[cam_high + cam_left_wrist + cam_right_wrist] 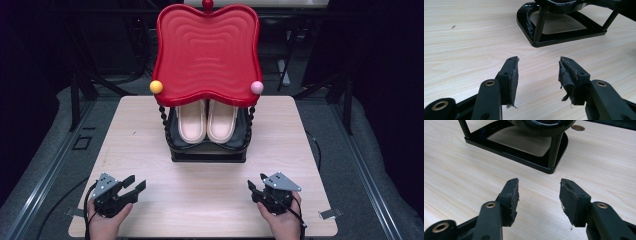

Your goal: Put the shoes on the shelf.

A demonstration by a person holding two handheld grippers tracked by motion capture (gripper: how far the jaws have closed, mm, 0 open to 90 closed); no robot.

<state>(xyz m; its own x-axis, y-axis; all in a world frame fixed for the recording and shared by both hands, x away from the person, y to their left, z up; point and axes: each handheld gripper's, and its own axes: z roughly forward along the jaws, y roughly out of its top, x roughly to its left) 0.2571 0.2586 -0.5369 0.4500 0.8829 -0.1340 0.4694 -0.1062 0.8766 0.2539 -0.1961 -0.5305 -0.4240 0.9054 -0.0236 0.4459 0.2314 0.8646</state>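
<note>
left gripper [131,187]: fingers wide apart, empty | right gripper [256,189]: fingers wide apart, empty | black stand [207,155] with pale slippers [206,121] under red tray [206,50]: mid-worktop [150,130], ahead between both grippers, well apart

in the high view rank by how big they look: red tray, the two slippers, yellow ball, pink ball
1. red tray, by far the largest, though it sits nearest the camera.
2. The two slippers, partly hidden under the tray; they look alike.
3. yellow ball and pink ball: alike, so unranked.
</note>
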